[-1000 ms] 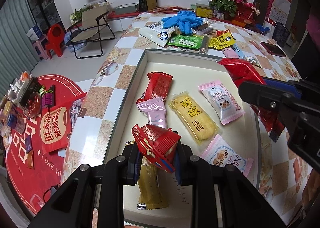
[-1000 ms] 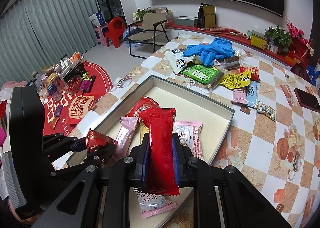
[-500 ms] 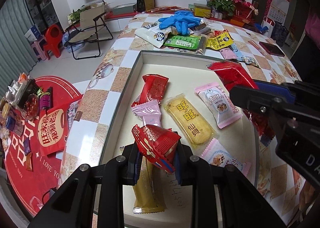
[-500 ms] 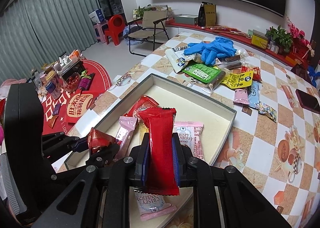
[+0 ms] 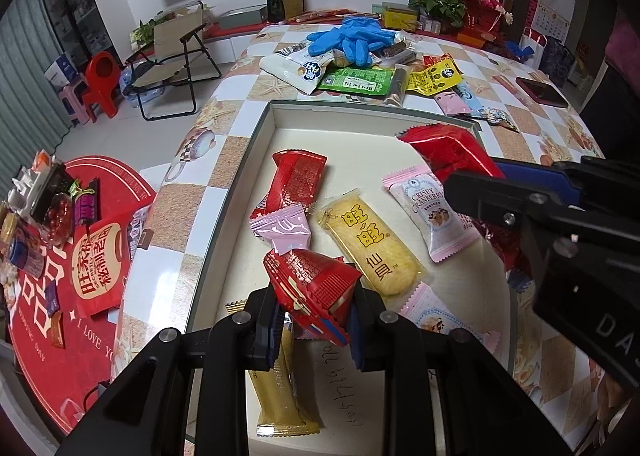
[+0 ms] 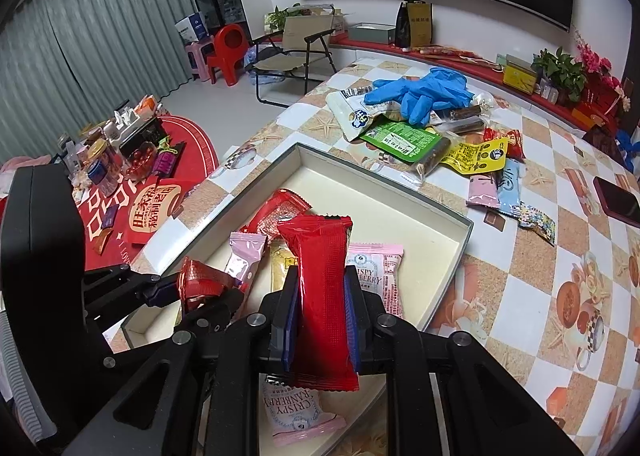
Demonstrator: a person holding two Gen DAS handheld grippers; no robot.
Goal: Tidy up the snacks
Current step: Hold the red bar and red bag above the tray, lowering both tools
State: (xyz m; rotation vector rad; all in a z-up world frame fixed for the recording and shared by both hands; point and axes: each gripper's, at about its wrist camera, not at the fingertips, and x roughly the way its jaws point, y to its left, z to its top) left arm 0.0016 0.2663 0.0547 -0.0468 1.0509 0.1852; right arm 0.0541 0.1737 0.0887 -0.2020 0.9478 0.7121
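The left gripper is closed tight on a small red snack pack, squished up between its pads. The right gripper is closed on a long red snack pack that sticks up past its tips. Both packs hang over the near end of the shallow box, not down in it yet.

How they will handle (my guess): these packs are light, thin and crinkly. The foil is shiny, so prob. slippery. What's inside looks like crackers or cookies, so a hard squeeze could break them. Best spot to grab is across the middle, w/ the pads on the flat sides, like the right one does now. The sealed ends are floppy and may slide out.

Counting in the box, left cam: 1 flat red pack, 1 small pink pack, 1 yellow rice cracker pack, 2 pink cranberry packs (one far, one near) and 1 gold pack partly under the left gripper. That is 6 lying in there, plus 2 held.

On the checkered table behind the box is a pile still to sort: a white bag, a green pack, a yellow pack and a pink one and a light blue one side by side. Blue gloves lie on top of the pile (not a snack). Some packs there are too hidden to count.
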